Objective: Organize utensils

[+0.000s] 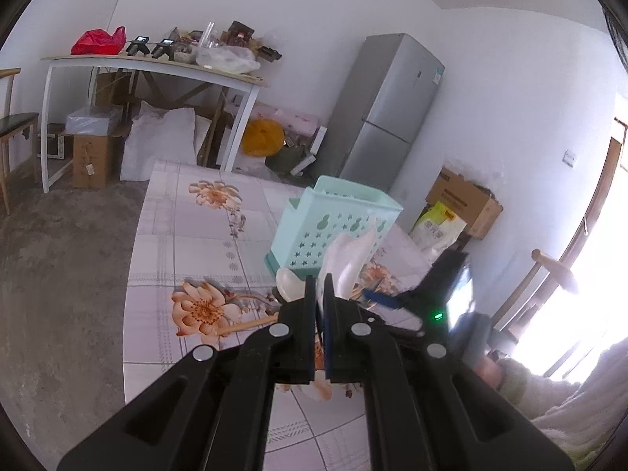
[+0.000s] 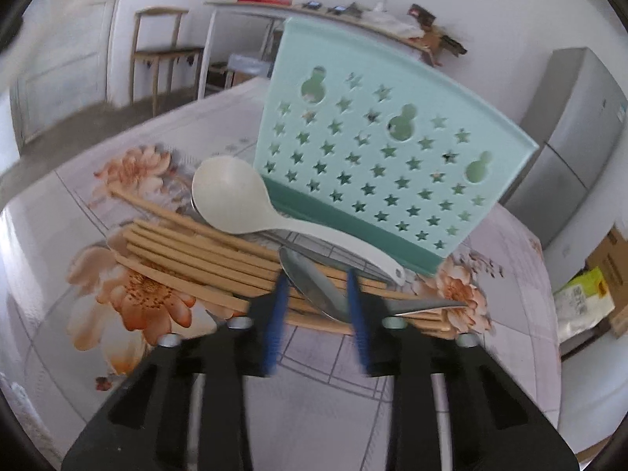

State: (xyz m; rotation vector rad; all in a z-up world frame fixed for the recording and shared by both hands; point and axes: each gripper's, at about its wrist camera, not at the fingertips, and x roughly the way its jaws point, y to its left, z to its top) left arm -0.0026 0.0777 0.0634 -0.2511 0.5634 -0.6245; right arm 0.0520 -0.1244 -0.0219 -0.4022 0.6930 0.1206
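The left hand-held gripper is clenched on a white plastic utensil that rises straight out from between its fingers, with the mint-green star-punched utensil holder standing on the floral surface just beyond it. The right hand-held gripper is released, its blue-padded fingers straddling a metal spoon that lies across a pile of wooden chopsticks. Just past those lies a white rice paddle, and behind it the holder's perforated wall.
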